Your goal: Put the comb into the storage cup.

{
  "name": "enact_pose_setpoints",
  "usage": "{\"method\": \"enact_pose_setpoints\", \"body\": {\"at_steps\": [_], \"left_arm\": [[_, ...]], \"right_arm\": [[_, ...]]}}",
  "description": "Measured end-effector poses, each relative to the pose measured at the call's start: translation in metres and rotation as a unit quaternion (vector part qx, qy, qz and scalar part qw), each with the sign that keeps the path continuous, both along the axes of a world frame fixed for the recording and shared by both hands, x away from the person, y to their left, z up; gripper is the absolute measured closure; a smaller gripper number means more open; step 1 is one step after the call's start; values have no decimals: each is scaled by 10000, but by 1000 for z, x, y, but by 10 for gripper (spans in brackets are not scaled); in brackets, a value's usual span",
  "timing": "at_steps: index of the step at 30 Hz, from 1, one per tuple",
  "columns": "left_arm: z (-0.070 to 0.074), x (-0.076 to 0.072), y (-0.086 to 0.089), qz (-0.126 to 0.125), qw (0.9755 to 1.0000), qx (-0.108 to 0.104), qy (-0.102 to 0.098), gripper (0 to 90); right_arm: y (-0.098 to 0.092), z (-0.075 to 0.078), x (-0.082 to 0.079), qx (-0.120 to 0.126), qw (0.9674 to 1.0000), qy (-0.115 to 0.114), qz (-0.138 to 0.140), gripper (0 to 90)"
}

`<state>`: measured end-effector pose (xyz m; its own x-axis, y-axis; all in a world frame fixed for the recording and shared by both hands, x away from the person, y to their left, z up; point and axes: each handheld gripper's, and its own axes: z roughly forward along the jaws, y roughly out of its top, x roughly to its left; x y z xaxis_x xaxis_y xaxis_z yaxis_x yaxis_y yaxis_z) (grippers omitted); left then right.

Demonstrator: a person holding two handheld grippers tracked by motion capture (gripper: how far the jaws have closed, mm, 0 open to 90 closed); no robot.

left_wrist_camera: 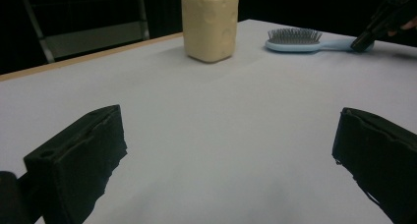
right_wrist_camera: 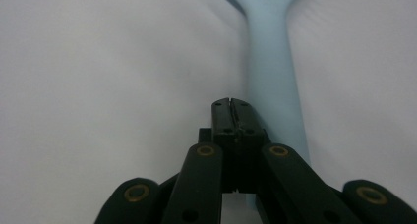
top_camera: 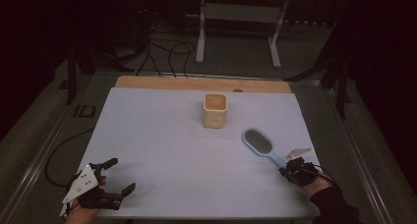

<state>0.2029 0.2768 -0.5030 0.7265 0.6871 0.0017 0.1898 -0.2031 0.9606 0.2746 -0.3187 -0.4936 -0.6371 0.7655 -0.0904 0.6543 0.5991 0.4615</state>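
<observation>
Lying beside shut right tongs (right_wrist_camera: 231, 103): hairbrush (right_wrist_camera: 273, 81).

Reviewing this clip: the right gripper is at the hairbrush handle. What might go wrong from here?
1. The right gripper has its jaws shut together beside the handle of the hairbrush, not around it. Any lift would likely leave the brush behind, or a nudge could slide it across the table.
2. If it is later gripped by the handle end, the bristled head may droop or swing.
3. The cup stands close beyond the brush head; a swing could tip it.
</observation>
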Motion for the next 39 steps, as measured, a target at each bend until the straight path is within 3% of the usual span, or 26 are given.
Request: {"method": "enact_pose_setpoints", "body": {"at_steps": [18, 30, 39], "left_arm": [[0, -1, 0, -22, 10000, -2, -8, 0], [0, 0, -1, -38, 10000, -4, -4, 0], [0, -1, 0, -27, 10000, -14, -2, 0]], "right_arm": [[-11, 3, 11, -158, 9997, -8, -164, 900], [0, 25, 9, -170, 9991, -219, 319, 900], [3, 39, 20, -267, 9975, -316, 569, 900]]}}
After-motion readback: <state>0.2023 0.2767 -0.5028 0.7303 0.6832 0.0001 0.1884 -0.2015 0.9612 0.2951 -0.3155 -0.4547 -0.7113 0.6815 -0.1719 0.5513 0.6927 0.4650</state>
